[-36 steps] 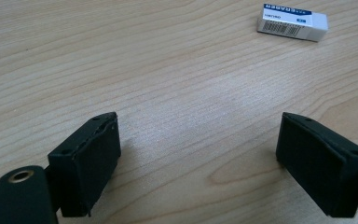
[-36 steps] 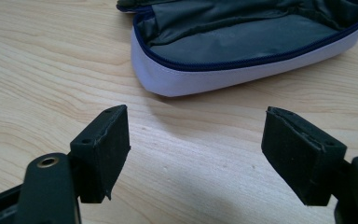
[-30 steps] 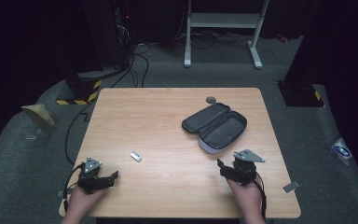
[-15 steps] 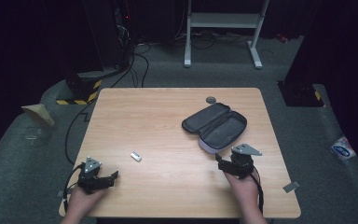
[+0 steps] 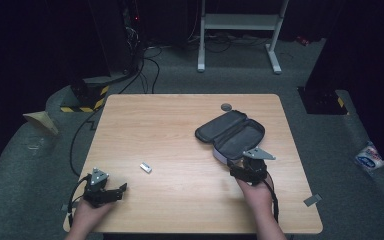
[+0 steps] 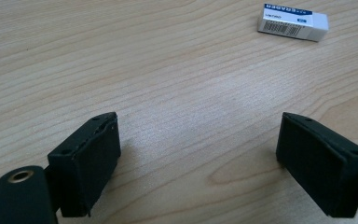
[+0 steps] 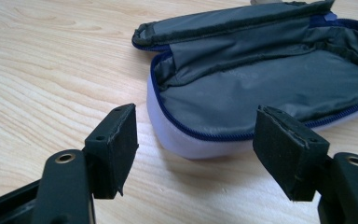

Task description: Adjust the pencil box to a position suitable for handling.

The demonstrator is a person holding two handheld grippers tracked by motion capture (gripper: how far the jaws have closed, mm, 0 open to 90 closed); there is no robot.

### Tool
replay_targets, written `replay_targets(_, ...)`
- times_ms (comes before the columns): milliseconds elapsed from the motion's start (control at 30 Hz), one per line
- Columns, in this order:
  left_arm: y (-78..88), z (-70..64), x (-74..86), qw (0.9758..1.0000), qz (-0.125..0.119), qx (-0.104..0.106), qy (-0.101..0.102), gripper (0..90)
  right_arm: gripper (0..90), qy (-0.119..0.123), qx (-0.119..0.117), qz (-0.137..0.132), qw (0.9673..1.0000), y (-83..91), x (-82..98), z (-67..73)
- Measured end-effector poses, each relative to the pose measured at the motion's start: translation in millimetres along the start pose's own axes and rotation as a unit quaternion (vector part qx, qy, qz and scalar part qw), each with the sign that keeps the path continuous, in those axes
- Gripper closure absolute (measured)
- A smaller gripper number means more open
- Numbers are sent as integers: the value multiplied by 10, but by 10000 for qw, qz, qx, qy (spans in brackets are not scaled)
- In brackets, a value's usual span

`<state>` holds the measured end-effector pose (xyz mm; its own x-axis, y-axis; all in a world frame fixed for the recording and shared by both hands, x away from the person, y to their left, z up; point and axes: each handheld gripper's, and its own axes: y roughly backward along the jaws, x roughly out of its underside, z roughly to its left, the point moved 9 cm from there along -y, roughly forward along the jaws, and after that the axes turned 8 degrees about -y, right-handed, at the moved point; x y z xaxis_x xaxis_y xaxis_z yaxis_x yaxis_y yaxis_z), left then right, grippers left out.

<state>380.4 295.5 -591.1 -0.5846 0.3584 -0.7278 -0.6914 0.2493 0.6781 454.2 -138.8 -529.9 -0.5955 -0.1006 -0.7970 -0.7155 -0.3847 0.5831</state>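
An open dark pencil case (image 5: 230,134) with a blue zip and a pale outer shell lies on the right half of the wooden table (image 5: 180,120). My right gripper (image 5: 245,162) sits just short of its near end. In the right gripper view the case (image 7: 261,88) shows its grey lining, and the right gripper (image 7: 198,149) is open. Its jaws have just been closing a little, and its pads touch nothing. A small white eraser (image 5: 145,168) lies left of centre. My left gripper (image 5: 121,191) rests near the front left corner, open (image 6: 198,158), with the eraser (image 6: 292,21) farther ahead.
A small dark round disc (image 5: 226,106) lies near the table's far edge behind the case. Bare wood spans the middle and far left. Beyond the table are cables, dark equipment and a white metal stand (image 5: 240,25) on grey floor.
My right gripper has moved forward and slightly left, closer to the near end of the case. The left gripper, eraser and case have stayed put.
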Motion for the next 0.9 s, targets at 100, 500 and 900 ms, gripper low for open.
replay_targets(100, -1, 0, -1, 10000, 0, 2, -4, 138, 314, 18, -15, 26, 10000, -33, -37, 33)
replay_targets(500, -1, 0, -1, 10000, -1, 7, -5, 138, 387, -31, -114, 138, 9998, -195, -101, 107)
replay_targets(900, -2, -1, -2, 10000, -1, 8, -7, 138, 548, 61, -225, 292, 9993, -327, -42, 160)
